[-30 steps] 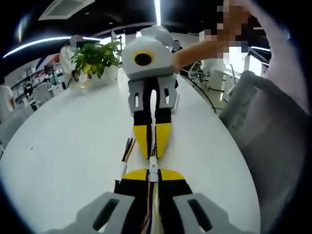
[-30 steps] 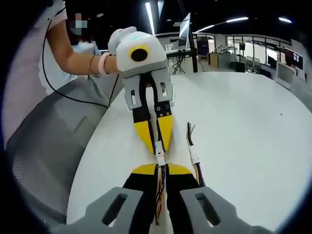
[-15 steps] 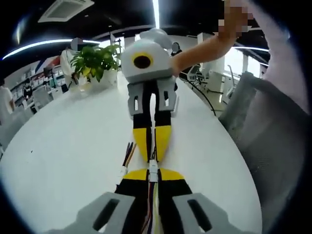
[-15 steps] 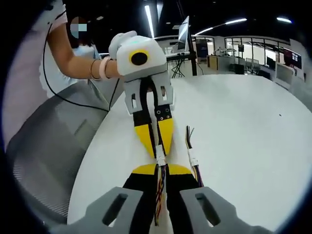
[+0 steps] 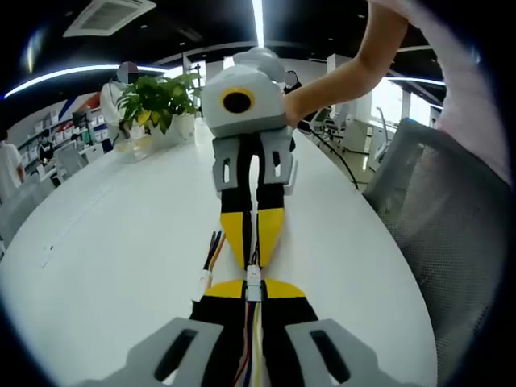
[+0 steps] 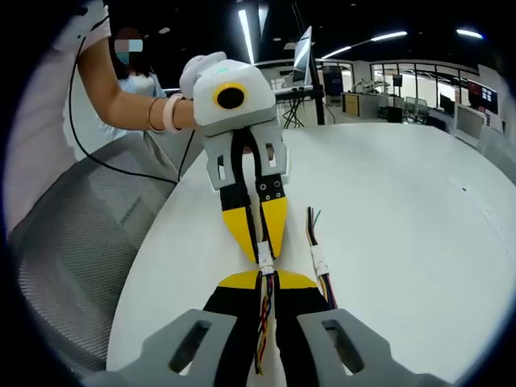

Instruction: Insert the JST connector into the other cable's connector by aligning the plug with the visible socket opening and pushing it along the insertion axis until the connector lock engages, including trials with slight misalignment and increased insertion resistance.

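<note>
since the earlier frames almost nothing has moved; my two grippers stay tip to tip over the white table [image 5: 105, 242]. my left gripper [image 5: 254, 289] is clamped narrow on its cable's white connector [image 5: 254, 280], meeting the connector [image 6: 265, 260] pinched in my right gripper [image 6: 267, 278]. a spare cable [image 6: 318, 258] lies just beside them.

A potted plant [image 5: 160, 101] stands on the white table [image 5: 105, 258].
</note>
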The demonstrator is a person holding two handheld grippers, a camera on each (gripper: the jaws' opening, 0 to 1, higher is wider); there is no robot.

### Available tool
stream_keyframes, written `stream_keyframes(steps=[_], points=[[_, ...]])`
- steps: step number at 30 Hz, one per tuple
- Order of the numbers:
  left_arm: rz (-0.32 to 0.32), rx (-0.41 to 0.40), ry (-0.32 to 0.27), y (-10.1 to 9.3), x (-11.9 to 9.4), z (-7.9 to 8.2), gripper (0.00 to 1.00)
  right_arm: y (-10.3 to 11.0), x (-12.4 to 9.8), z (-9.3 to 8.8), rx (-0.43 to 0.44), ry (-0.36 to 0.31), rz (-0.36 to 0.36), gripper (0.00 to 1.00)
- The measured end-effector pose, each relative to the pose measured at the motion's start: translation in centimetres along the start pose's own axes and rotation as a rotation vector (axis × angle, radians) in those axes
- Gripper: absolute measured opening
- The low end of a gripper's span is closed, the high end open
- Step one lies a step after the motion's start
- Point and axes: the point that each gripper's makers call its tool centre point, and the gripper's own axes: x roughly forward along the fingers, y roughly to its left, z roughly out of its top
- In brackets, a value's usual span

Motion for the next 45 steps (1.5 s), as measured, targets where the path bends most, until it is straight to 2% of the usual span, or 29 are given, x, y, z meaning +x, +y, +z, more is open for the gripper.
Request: stream_keyframes(steps=[17, 35, 45], points=[[0.003, -0.047, -0.022, 0.7, 0.5, -1.4, 0.00, -0.8, 0.7, -0.8, -0.069, -0.050, -0.037, 0.03], [0.019, -0.079, -0.051, 0.6, 0.8, -1.7, 0.01, -1.0, 0.9, -1.3, -0.049, -0.088, -0.066, 0.04], [0.048, -0.102, -0.033, 0.8, 0.5, -1.8, 0.01, -1.0, 0.9, -1.2, -0.029, -0.075, -0.080, 0.06]])
